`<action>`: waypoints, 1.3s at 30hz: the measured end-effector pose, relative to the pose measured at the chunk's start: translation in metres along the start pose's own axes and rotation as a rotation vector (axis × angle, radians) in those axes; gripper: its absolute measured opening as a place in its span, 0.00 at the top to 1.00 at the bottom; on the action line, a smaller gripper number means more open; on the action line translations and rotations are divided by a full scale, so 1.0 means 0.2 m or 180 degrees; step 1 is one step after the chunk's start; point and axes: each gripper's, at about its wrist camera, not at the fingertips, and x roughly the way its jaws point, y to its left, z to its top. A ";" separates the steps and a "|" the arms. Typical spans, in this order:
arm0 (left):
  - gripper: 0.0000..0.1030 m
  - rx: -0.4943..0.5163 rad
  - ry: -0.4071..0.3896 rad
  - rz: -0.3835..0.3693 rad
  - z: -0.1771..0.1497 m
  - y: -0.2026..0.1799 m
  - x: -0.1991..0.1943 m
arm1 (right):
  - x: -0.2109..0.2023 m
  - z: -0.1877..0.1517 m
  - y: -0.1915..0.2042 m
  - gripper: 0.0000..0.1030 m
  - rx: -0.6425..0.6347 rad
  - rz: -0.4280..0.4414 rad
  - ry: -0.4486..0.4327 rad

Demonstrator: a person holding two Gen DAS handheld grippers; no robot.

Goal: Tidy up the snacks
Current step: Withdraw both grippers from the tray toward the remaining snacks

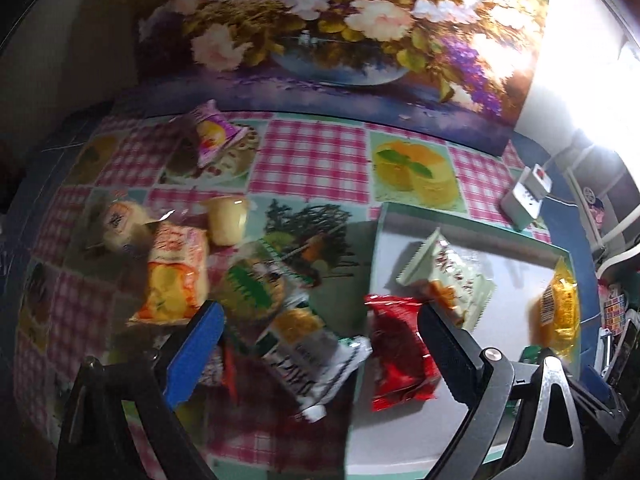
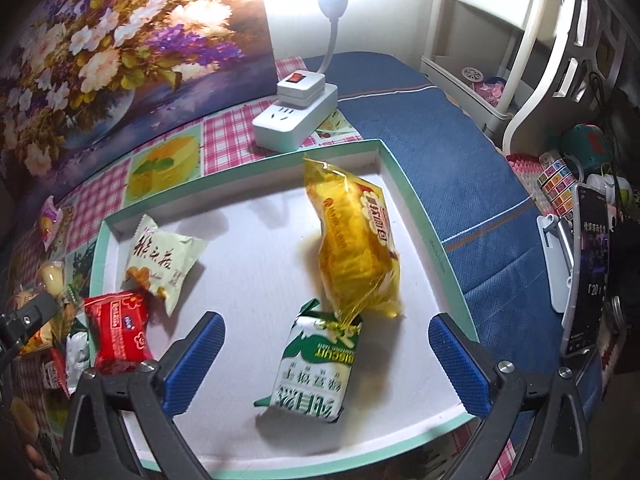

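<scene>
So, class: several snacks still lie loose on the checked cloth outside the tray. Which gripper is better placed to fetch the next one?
Left. The left gripper hangs open over the loose packets beside the tray; the right gripper is over the tray.

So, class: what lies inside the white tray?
In the tray: a yellow packet, a green biscuit pack, a pale packet and a red packet. Anything beneath them is covered.

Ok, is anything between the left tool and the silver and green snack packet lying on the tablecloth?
Nothing visible. The left tool is open above the silver and green packet, with no object over it. The red packet lies close beside it, on the edge of the tray.
</scene>
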 end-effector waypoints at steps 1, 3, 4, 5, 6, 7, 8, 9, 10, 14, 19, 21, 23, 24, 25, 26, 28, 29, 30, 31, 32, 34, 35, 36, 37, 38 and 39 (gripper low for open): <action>0.05 -0.0016 0.0027 0.0083 -0.01 0.03 0.00 | -0.01 -0.01 0.01 0.00 -0.0007 -0.0017 -0.0002; 0.05 -0.0042 0.0081 0.0179 -0.04 0.08 -0.01 | -0.04 -0.02 0.03 0.00 -0.0005 -0.0035 0.0001; 0.05 -0.0062 0.0127 0.0253 -0.05 0.12 0.00 | -0.05 -0.03 0.04 0.00 0.0004 -0.0034 0.0003; 0.05 -0.0073 0.0150 0.0293 -0.06 0.13 0.00 | -0.06 -0.03 0.05 0.00 0.0012 -0.0030 0.0005; 0.05 -0.0102 0.0171 0.0353 -0.07 0.17 -0.01 | -0.07 -0.04 0.06 0.00 0.0014 -0.0025 0.0006; 0.05 -0.0128 0.0176 0.0386 -0.08 0.20 -0.01 | -0.08 -0.05 0.07 0.00 0.0013 -0.0023 0.0011; 0.05 -0.0151 0.0178 0.0410 -0.09 0.23 -0.01 | -0.10 -0.06 0.09 0.00 0.0007 -0.0017 0.0023; 0.05 -0.0174 0.0182 0.0434 -0.09 0.25 -0.02 | -0.11 -0.07 0.11 0.00 0.0005 -0.0006 0.0029; 0.05 -0.0193 0.0181 0.0456 -0.10 0.28 -0.03 | -0.12 -0.08 0.13 0.00 0.0005 0.0008 0.0028; 0.05 -0.0254 0.0148 0.0518 -0.11 0.36 -0.06 | -0.16 -0.13 0.24 0.00 -0.0040 0.0093 0.0037; 0.05 -0.0437 0.0067 0.0555 -0.11 0.47 -0.08 | -0.19 -0.16 0.41 0.00 -0.0110 0.0203 0.0041; 0.05 -0.0472 0.0020 0.0606 -0.10 0.51 -0.09 | -0.21 -0.16 0.48 0.00 -0.0134 0.0275 0.0028; 0.05 -0.0502 -0.0067 0.0673 -0.09 0.55 -0.11 | -0.22 -0.16 0.55 0.00 -0.0145 0.0336 -0.0001; 0.05 -0.0526 -0.0110 0.0687 -0.09 0.58 -0.12 | -0.22 -0.16 0.58 0.00 -0.0148 0.0354 -0.0017; 0.05 -0.0581 -0.0163 0.0704 -0.09 0.62 -0.14 | -0.23 -0.17 0.61 0.00 -0.0146 0.0368 -0.0028; 0.05 -0.0624 -0.0186 0.0721 -0.08 0.65 -0.14 | -0.23 -0.17 0.63 0.00 -0.0138 0.0385 -0.0030; 0.05 -0.0712 -0.0234 0.0760 -0.08 0.71 -0.15 | -0.24 -0.16 0.68 0.00 -0.0117 0.0422 -0.0036; 0.05 -0.0741 -0.0249 0.0779 -0.08 0.73 -0.16 | -0.24 -0.16 0.71 0.00 -0.0111 0.0438 -0.0040; 0.05 -0.0774 -0.0253 0.0800 -0.07 0.76 -0.16 | -0.24 -0.16 0.73 0.00 -0.0103 0.0452 -0.0041; 0.05 -0.0809 -0.0251 0.0818 -0.07 0.79 -0.16 | -0.23 -0.16 0.75 0.00 -0.0096 0.0470 -0.0039; 0.05 -0.0868 -0.0245 0.0832 -0.07 0.83 -0.17 | -0.23 -0.16 0.78 0.00 -0.0089 0.0481 -0.0029; 0.05 -0.0973 -0.0217 0.0788 -0.08 0.88 -0.17 | -0.21 -0.16 0.82 0.00 -0.0083 0.0518 0.0003; 0.05 -0.1059 -0.0209 0.0721 -0.08 0.91 -0.17 | -0.20 -0.16 0.84 0.00 -0.0084 0.0543 0.0022; 0.05 -0.1128 -0.0215 0.0653 -0.08 0.94 -0.17 | -0.19 -0.16 0.86 0.00 -0.0097 0.0558 0.0029; 0.05 -0.1204 -0.0222 0.0566 -0.08 0.97 -0.18 | -0.18 -0.17 0.89 0.00 -0.0126 0.0560 0.0035; 0.05 -0.1272 -0.0234 0.0475 -0.09 0.99 -0.18 | -0.17 -0.17 0.91 0.00 -0.0163 0.0552 0.0042; 0.05 -0.1314 -0.0249 0.0412 -0.09 1.01 -0.18 | -0.16 -0.18 0.93 0.00 -0.0188 0.0543 0.0048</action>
